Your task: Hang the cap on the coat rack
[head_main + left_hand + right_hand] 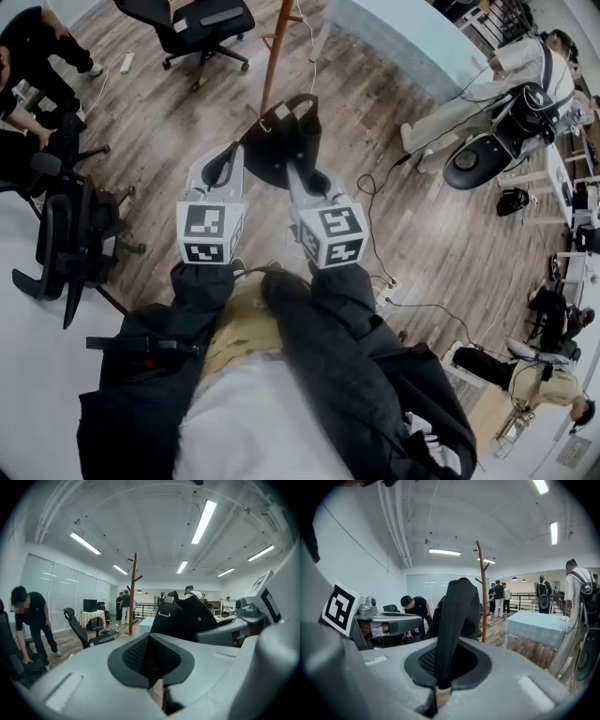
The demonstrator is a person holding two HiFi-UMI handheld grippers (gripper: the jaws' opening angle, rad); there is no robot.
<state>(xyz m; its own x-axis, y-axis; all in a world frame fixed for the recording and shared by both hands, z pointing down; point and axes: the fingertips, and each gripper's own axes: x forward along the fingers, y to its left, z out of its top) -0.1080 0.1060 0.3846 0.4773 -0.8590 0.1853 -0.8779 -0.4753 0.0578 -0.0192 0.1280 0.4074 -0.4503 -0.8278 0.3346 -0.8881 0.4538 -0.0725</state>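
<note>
Floor (pixel 422 225): brown wood planks, loose cables (pixel 373 217) trailing across.
Ceiling (pixel 150 531): white, exposed pipes (pixel 396 522), long strip lights (pixel 204 521) lit.
Walls (pixel 356 550): white; tall windows (pixel 56 592) along one side.
Furniture: black office chair (pixel 202 23) on castors; second black chair (pixel 66 244); table (pixel 536 625) under a pale blue cover.
Far end: dark railing (pixel 525 601).

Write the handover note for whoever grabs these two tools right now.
Right tool: shut on the cap, a strip of it upright between the jaws.
Left tool: jaws together by the cap's left edge; whether it grips is unclear.
Coat rack: ahead, apart from the cap.
Done: cap held up. Left: carry it over, hang it there, release.
</note>
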